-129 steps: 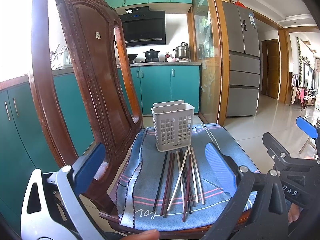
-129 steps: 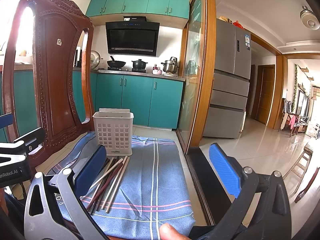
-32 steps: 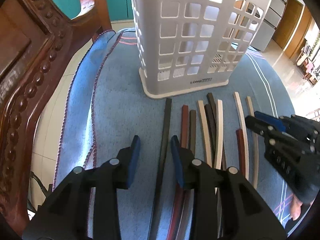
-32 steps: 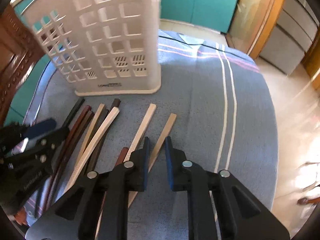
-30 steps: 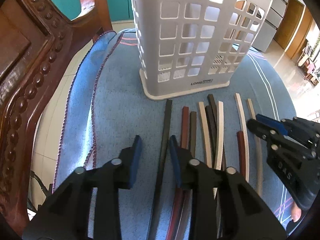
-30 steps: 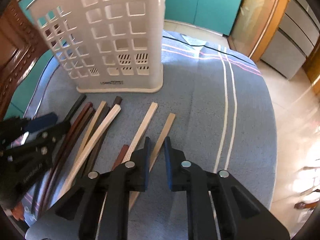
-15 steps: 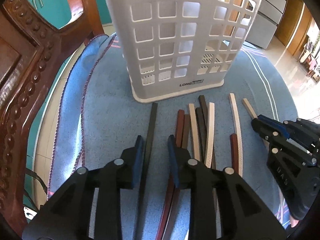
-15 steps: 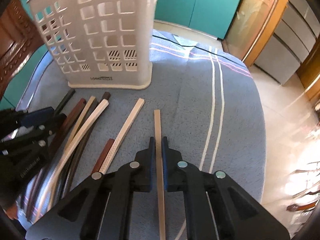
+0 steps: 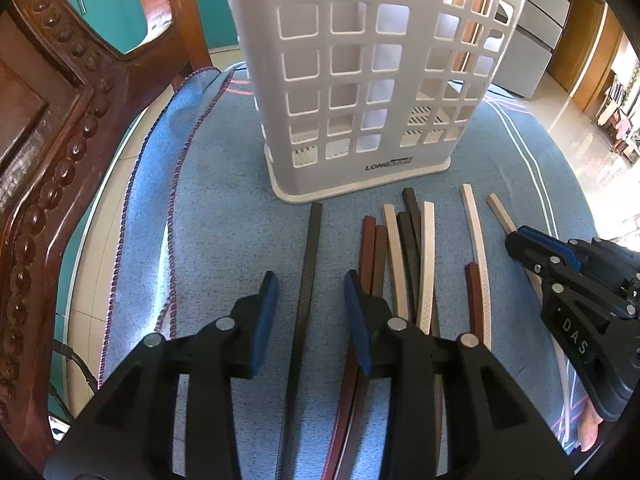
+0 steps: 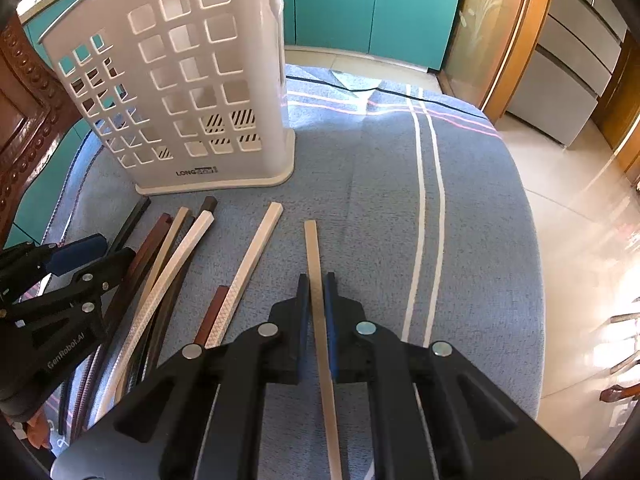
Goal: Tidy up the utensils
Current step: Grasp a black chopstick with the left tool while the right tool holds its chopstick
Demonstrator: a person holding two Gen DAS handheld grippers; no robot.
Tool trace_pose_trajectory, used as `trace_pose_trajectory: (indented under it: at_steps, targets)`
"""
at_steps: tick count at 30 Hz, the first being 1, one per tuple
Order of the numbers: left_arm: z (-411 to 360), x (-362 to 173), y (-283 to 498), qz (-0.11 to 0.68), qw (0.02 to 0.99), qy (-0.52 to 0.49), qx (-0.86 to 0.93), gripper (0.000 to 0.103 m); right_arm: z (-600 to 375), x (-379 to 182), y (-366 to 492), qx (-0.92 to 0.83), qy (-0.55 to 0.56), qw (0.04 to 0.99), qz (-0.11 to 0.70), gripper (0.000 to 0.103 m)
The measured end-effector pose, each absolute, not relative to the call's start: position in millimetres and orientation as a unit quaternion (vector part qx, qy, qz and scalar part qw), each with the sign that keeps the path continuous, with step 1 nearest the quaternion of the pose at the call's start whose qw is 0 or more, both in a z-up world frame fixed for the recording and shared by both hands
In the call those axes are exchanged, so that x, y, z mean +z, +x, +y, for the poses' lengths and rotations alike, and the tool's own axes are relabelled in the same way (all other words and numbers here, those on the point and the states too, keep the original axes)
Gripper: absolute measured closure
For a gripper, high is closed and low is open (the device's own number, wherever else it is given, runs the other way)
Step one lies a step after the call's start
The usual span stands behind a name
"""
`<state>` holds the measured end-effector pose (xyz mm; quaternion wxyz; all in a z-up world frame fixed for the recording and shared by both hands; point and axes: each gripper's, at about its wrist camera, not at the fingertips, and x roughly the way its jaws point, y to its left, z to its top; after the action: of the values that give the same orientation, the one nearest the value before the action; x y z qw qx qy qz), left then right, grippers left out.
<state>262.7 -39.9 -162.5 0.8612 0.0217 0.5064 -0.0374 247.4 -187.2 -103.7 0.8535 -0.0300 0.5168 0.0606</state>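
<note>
Your left gripper (image 9: pixel 310 292) straddles the black chopstick (image 9: pixel 310 264), jaws opening, blue pads clear of it on both sides. Just right of it lies the loose bundle of chopsticks (image 9: pixel 400 256), brown, beige and white, fanned on the blue cloth (image 9: pixel 208 216). The white utensil basket (image 9: pixel 360 80) stands at the far end, right past their tips, with the carved chair back (image 9: pixel 52 140) rising on the left. Over on the right, your right gripper (image 10: pixel 316 292) is clamped on the tan chopstick (image 10: pixel 314 252). Both grippers pitch steeply down.
</note>
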Motion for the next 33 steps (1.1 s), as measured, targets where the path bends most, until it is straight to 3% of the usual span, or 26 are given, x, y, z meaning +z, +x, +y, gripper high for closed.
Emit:
trace_pose_trajectory:
  at_steps: [33]
  targets:
    - [-43,-161,257,0.503,0.863,0.031,-0.028,0.063,-181,-97,227,0.036,-0.031,0.854,0.517,0.091]
